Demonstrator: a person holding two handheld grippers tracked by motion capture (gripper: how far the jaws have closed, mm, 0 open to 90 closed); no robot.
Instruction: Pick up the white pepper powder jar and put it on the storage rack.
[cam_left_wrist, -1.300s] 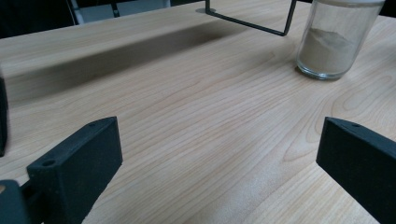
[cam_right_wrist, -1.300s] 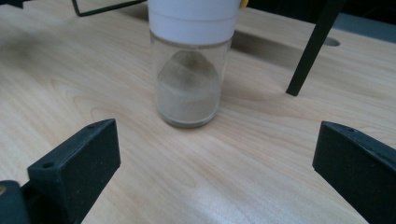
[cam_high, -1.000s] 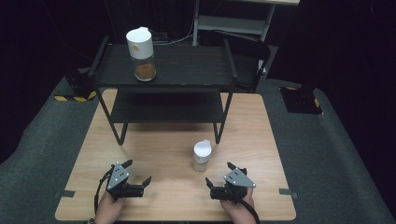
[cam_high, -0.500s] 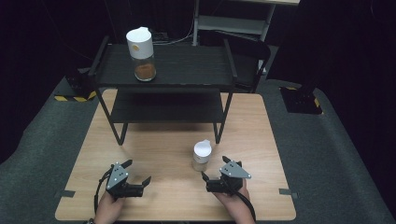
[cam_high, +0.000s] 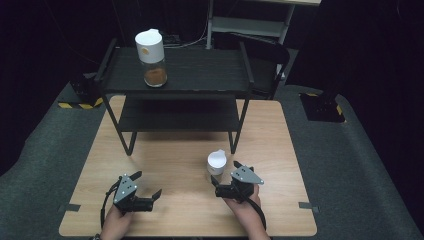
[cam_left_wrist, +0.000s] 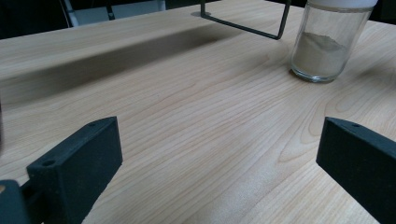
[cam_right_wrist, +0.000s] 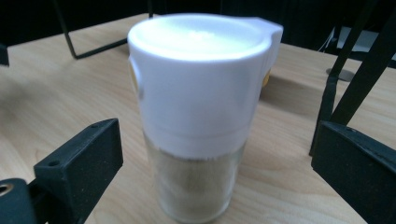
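Note:
A small glass jar (cam_high: 216, 162) with a white cap and pale powder stands upright on the wooden table (cam_high: 175, 215), right of centre. My right gripper (cam_high: 224, 174) is just behind it, open. In the right gripper view the jar (cam_right_wrist: 201, 116) stands between the two black jaws with gaps on both sides; the jaws have just been closing a little. My left gripper (cam_high: 147, 184) rests open near the front left, nothing between its jaws (cam_left_wrist: 219, 154). In the left gripper view the same jar (cam_left_wrist: 327, 46) stands farther off at the upper right.
A black two-level rack (cam_high: 200, 75) stands at the back of the table, one leg (cam_high: 233, 140) close to the small jar. On its top shelf stands a taller white-capped jar (cam_high: 151, 57) with brown powder. Grey carpet surrounds the table.
My right gripper has moved forward and left toward the small jar, which now sits between its jaws. The left gripper and both jars have stayed put.

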